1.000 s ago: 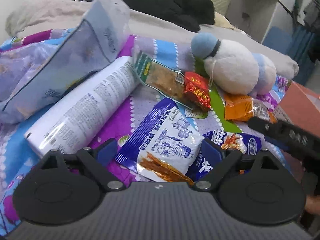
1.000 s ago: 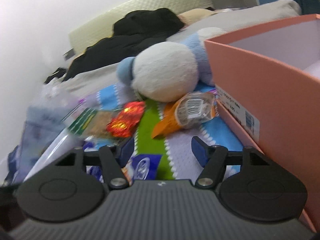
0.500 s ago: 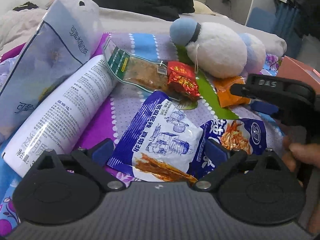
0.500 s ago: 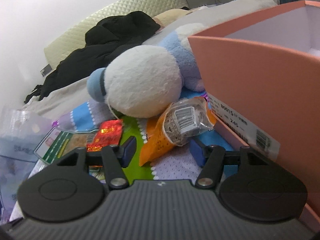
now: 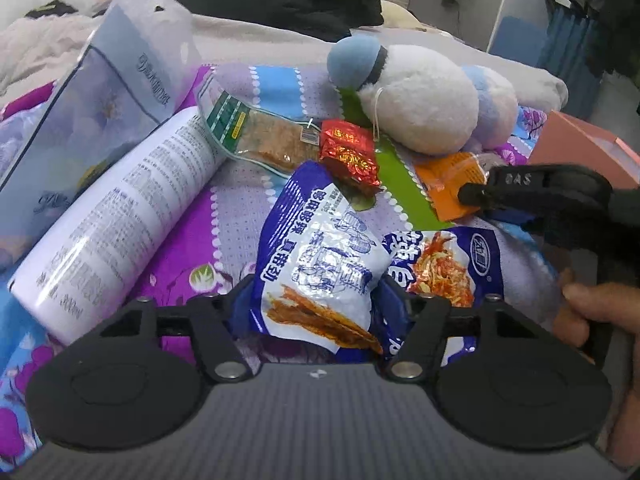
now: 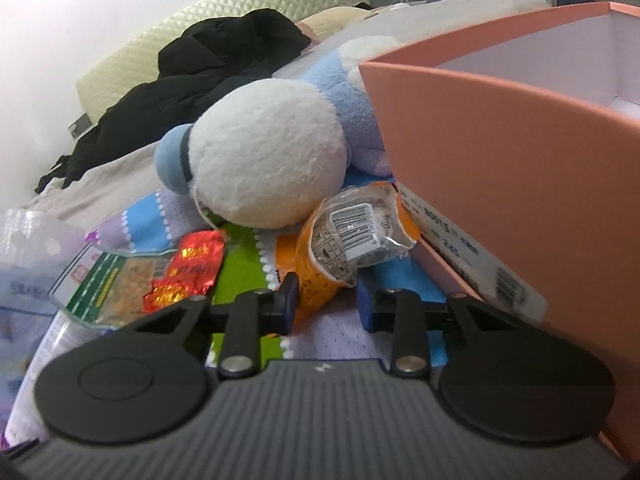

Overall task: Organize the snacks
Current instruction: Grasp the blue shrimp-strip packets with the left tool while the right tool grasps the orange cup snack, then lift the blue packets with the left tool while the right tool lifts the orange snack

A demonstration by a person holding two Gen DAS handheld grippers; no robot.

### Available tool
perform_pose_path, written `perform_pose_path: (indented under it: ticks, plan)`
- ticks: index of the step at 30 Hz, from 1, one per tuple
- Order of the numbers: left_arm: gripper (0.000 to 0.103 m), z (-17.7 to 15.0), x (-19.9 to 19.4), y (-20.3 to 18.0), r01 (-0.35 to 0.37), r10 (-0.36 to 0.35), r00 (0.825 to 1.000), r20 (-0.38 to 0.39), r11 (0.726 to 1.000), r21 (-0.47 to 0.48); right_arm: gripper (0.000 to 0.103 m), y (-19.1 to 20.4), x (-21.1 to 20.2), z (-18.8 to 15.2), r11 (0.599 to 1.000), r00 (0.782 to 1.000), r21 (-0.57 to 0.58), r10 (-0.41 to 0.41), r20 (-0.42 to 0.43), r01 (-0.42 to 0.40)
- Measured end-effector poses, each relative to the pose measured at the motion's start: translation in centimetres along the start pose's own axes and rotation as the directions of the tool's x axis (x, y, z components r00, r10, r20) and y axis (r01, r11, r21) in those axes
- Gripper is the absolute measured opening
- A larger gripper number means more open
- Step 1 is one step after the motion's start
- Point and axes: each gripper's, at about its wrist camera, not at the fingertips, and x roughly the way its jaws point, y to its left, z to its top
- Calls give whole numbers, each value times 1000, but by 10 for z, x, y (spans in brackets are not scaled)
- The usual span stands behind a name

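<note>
The right tool [image 6: 326,300] is open around the small orange crinkly snack packet [image 6: 340,248]. It looks light and slippery, so pinch its middle. The left tool [image 5: 316,300] is open too.

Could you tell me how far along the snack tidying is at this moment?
Nothing looks packed: the visible part of the pink cardboard box is bare. In hand: the open right gripper straddles the orange snack packet; the open left gripper flanks the blue-and-white packet. The red foil packet remains.
</note>
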Motion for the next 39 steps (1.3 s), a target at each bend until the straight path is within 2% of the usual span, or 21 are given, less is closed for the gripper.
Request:
perform_pose_path:
  ticks: [10,14,22,26,32,37,39]
  plan:
    - [66,-29,-59,-5,-39,40,999,9,993,-112,31,1,-50,-17,997,996,-43,63,-56,-65]
    - [66,-49,-89,-8,-51,53,999,5,980,-193,30,-3,-74,-26,995,993,-56,81,-82,-86]
    - [66,-86,-149,-19,-100,106,994,10,957,-274,30,-24,-132,-52,984,979,-118,117,-166,-137]
    - [66,-103,-174,-24,-117,119,993,-13,940,-319,30,-37,-167,-68,970,967,-161,143,-213,-179]
    - [66,-130,-204,-37,-192,184,981,-55,918,-346,30,-58,-219,-83,952,946,-193,184,-269,-240]
    - [67,-155,-215,-46,-188,156,981,-115,905,-380,30,-76,-250,-94,941,933,-216,189,-305,-262]
    - [72,-162,-215,-48,-181,133,980,-151,907,-381,31,-82,-255,-99,934,929,-235,186,-319,-268]
